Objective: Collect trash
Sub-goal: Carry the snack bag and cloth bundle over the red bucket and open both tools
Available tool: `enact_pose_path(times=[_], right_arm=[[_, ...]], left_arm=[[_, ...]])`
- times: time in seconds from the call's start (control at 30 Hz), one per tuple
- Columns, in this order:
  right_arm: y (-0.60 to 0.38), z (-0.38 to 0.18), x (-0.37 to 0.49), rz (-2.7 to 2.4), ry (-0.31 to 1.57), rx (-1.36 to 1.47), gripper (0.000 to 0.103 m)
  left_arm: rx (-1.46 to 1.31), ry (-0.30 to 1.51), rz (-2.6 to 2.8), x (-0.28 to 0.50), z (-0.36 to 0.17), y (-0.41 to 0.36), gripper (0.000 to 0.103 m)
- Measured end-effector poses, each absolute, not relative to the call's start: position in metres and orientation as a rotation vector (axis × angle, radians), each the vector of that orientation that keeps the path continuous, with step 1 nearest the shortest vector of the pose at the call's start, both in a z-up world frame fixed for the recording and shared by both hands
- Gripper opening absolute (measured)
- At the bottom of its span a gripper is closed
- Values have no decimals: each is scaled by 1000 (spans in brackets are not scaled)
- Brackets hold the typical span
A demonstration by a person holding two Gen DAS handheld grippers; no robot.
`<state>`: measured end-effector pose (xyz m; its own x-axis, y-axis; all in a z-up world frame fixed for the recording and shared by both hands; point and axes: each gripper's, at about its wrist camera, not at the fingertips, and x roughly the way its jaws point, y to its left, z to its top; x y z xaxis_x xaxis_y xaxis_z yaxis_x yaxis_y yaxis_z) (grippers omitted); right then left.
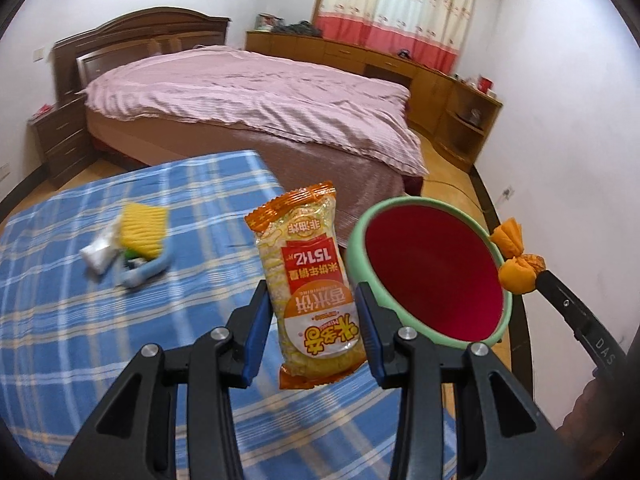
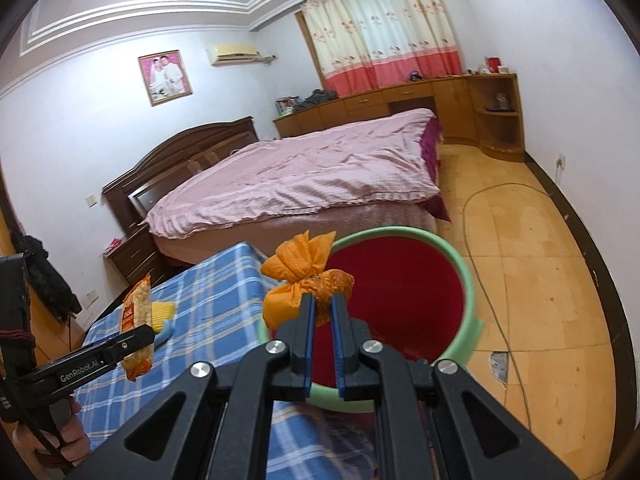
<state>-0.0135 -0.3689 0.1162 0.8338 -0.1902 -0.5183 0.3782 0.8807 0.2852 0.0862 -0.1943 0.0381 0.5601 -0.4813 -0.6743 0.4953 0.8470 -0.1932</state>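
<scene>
A rice-cracker packet is gripped upright by the left gripper above the plaid surface. A knotted orange bag, partly hidden by the fingers, is clamped in the right gripper over the green bin. The remaining litter on the surface is blurred and hard to make out.

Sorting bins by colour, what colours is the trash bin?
Green outside, red inside trash bin; clearest in left wrist view.

In the left wrist view, the tabletop fills the lower left, a litter pile on it (left of centre); the bin stands right, the bed behind both.
</scene>
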Motion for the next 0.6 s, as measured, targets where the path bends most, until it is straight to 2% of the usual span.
enact_pose_path(times=[0.6], right_arm=[[-416,79,-16,-394,578,428,10]], left_arm=[[93,793,-753,88,5,-292,42]])
